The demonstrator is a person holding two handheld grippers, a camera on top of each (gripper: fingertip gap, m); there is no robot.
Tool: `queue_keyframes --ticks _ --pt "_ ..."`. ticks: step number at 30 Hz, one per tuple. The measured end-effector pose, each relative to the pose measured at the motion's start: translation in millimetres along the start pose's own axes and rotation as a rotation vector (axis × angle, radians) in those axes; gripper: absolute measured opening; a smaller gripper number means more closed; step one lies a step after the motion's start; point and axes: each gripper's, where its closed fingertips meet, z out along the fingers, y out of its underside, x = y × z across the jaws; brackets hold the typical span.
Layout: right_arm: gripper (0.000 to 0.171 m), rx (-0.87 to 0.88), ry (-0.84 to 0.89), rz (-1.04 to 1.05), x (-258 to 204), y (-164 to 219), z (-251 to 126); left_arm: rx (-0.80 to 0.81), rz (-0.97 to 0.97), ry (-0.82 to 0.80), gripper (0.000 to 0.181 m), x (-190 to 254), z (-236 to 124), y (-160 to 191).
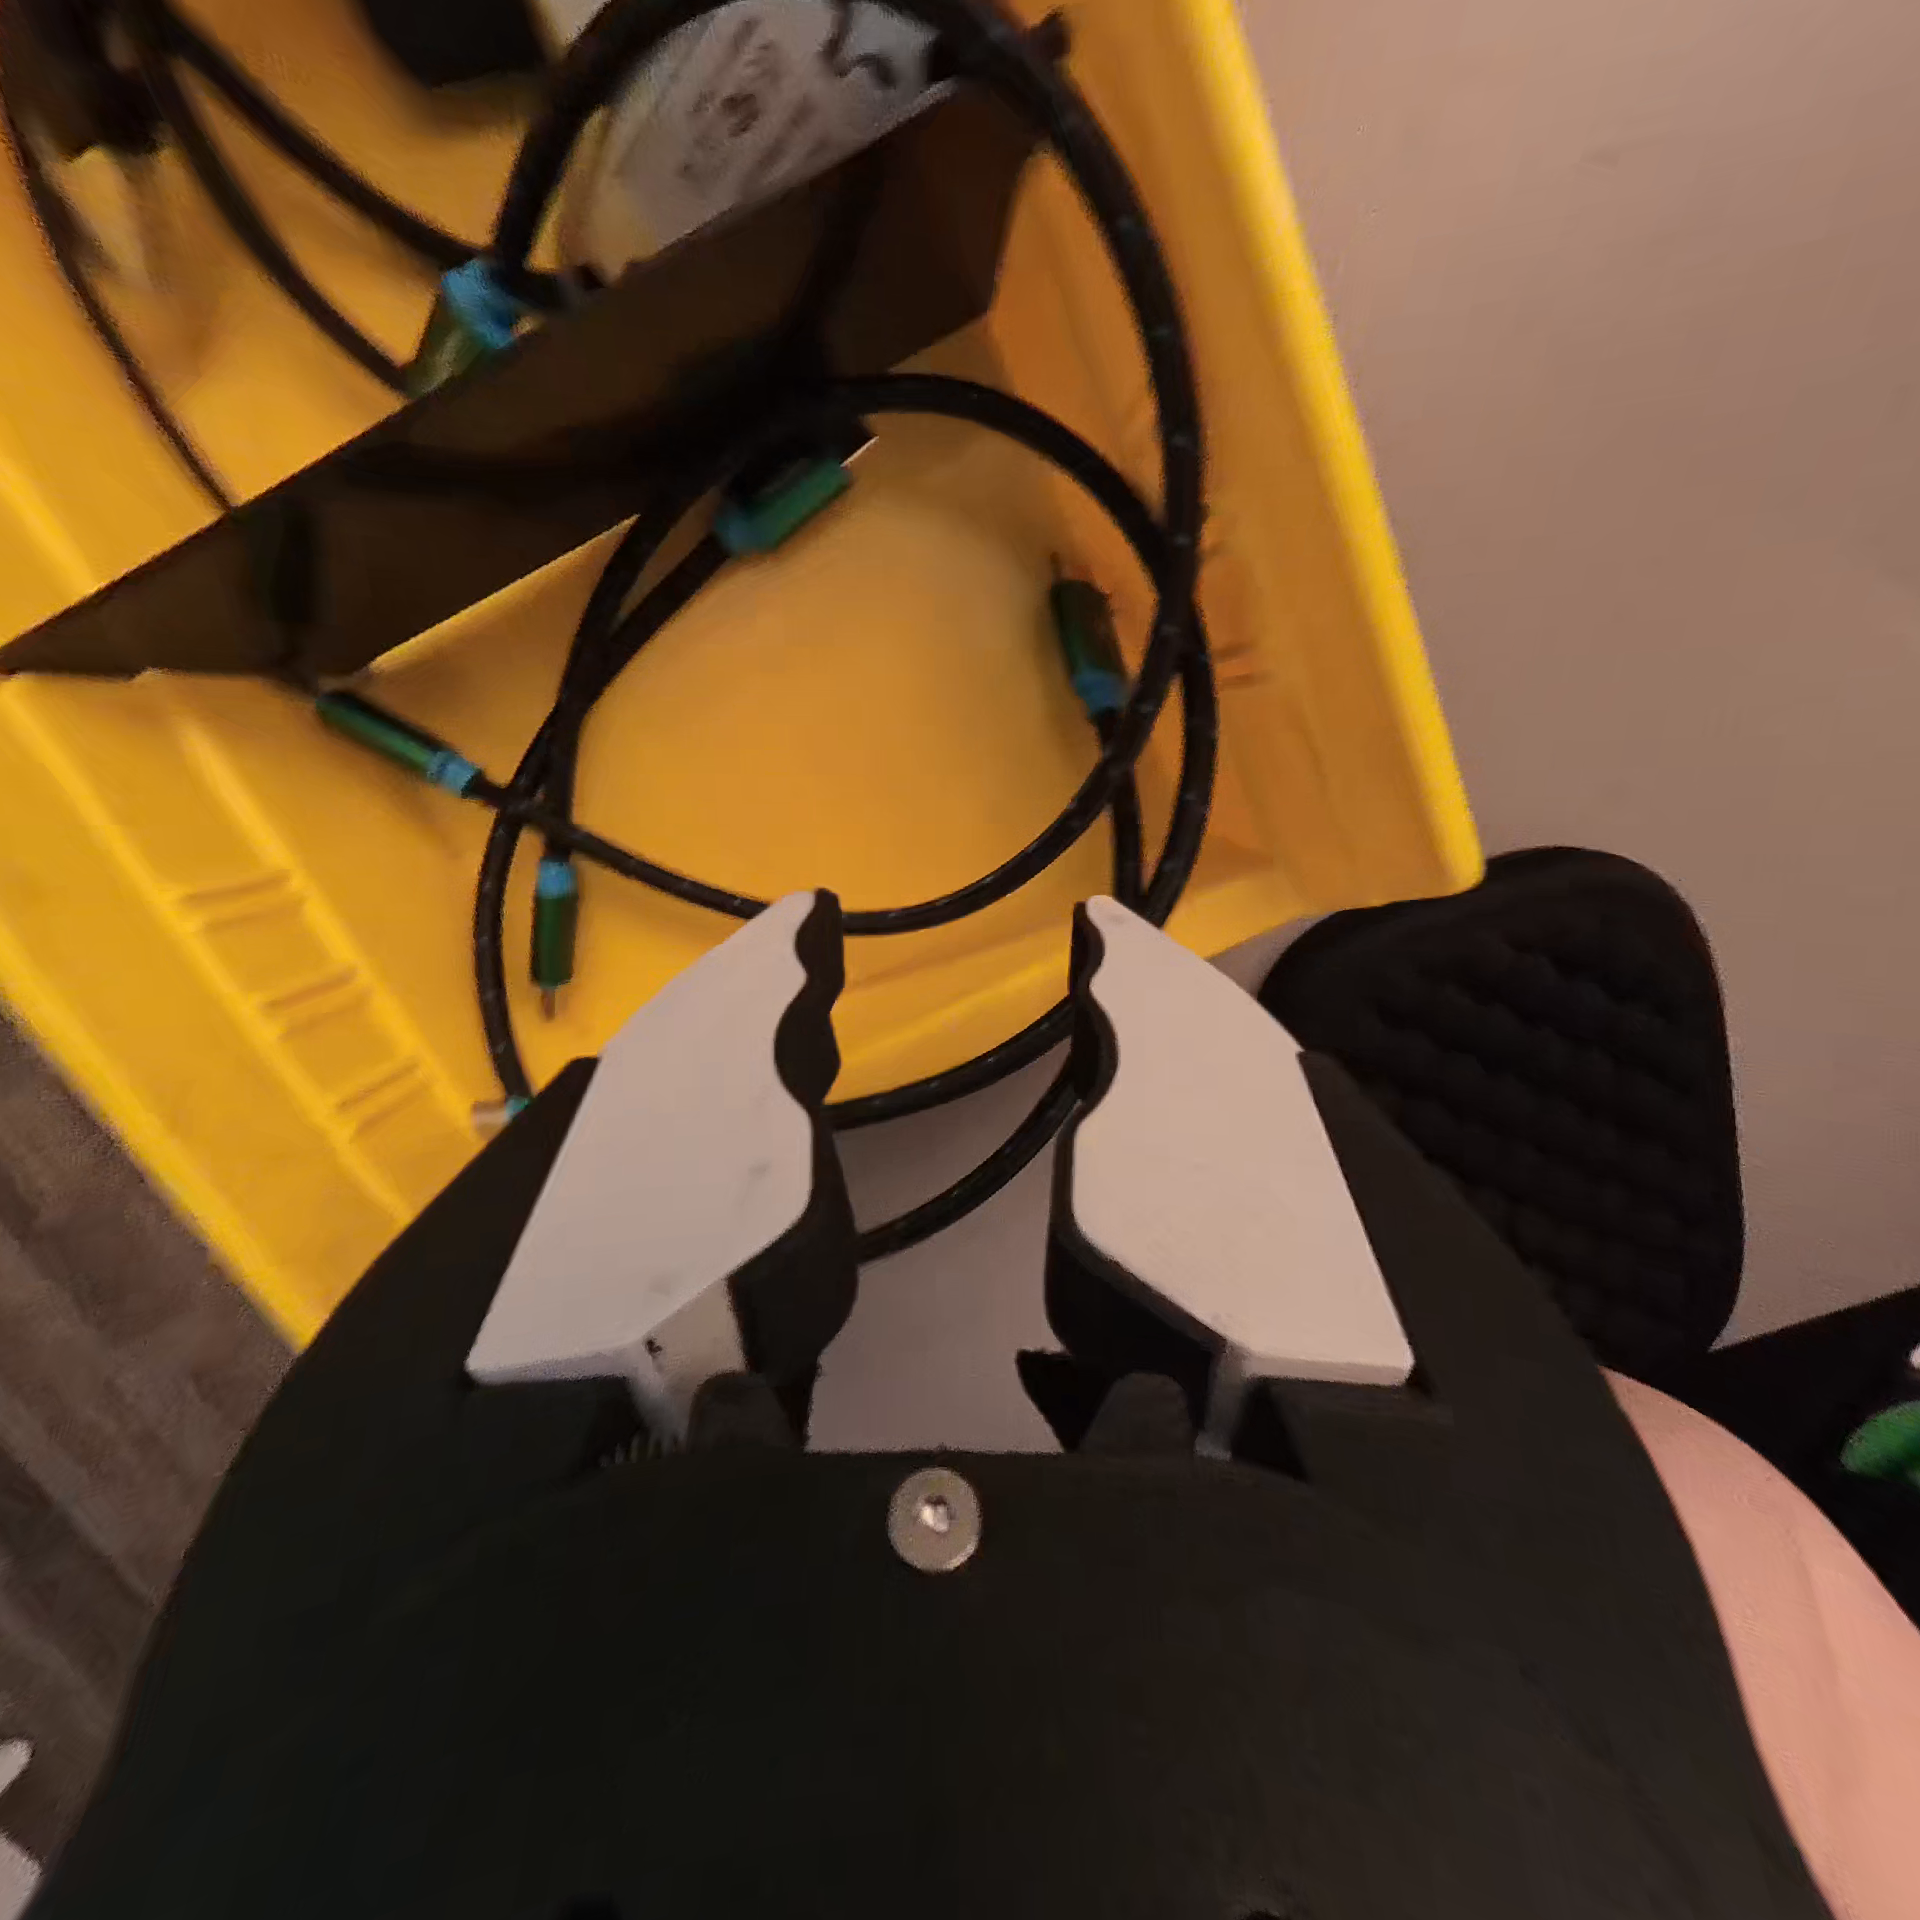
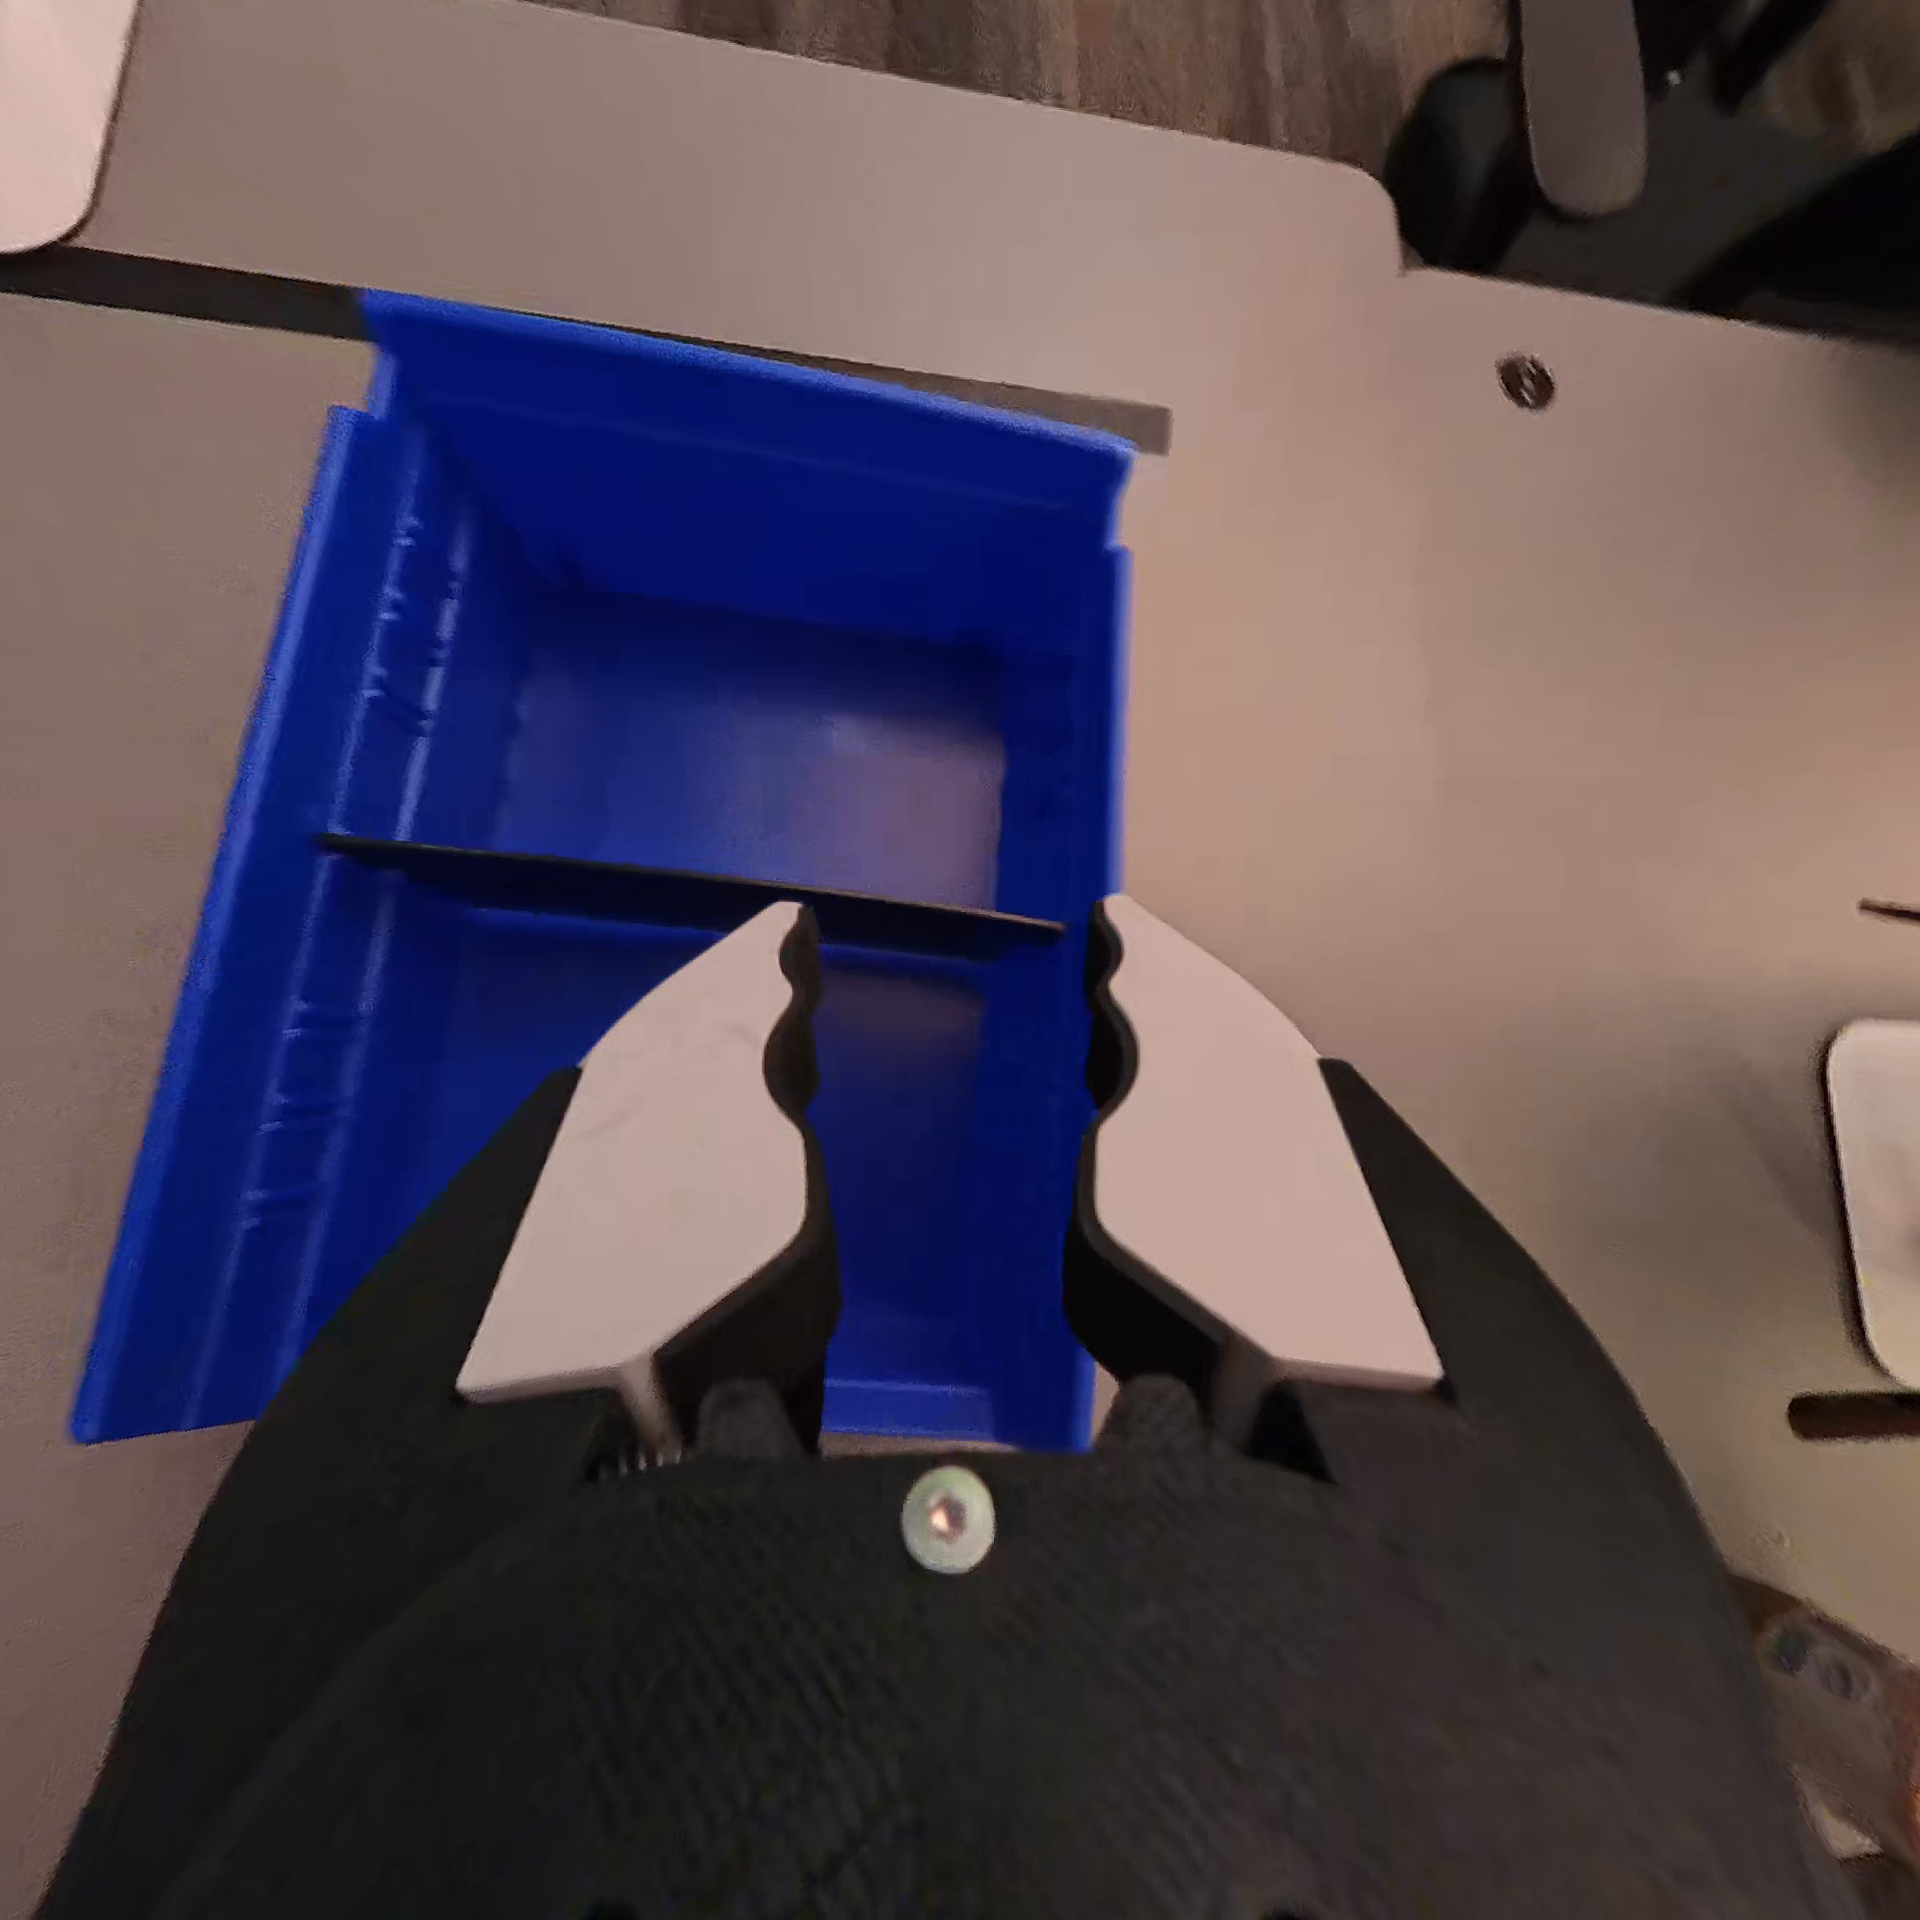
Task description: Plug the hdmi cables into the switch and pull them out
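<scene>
Closest to us, the left gripper (image 1: 956, 914) hovers with jaws spread, empty, over the near rim of the yellow bin (image 1: 1340, 623). Beyond its tips the black hdmi cables (image 1: 1174, 499) lie looped over one another, green plugs (image 1: 1081, 634) scattered about. Grab a loop instead of a plug and we drag the whole tangle out (no switch clearly visible here). Over on the right gripper (image 2: 951, 914), jaws also spread, above the blue bin (image 2: 312, 935) on the tabletop (image 2: 1507, 727).
</scene>
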Motion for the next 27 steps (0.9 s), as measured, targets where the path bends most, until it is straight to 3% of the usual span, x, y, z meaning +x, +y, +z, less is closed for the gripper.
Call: queue_keyframes --ticks 5,12,17,19,27 --pt "0.054 -0.097 0.001 -0.101 -23.2 4.0 18.5 -0.010 0.116 0.136 0.036 25.3 10.4 -2.9" --pt "0.055 -0.186 0.007 -0.155 -31.1 14.8 34.6 -0.047 0.214 0.154 0.037 38.3 14.8 0.4" --pt "0.055 -0.177 -0.037 -0.152 -33.9 15.9 35.8 -0.101 0.222 0.159 0.021 35.9 23.3 6.4" --pt "0.054 -0.169 -0.053 -0.142 -34.7 15.2 35.8 -0.120 0.225 0.196 0.007 40.6 23.5 9.5" --pt "0.053 -0.135 -0.055 -0.150 -37.1 8.7 32.2 -0.043 0.116 0.245 0.007 41.7 -4.7 -3.8"
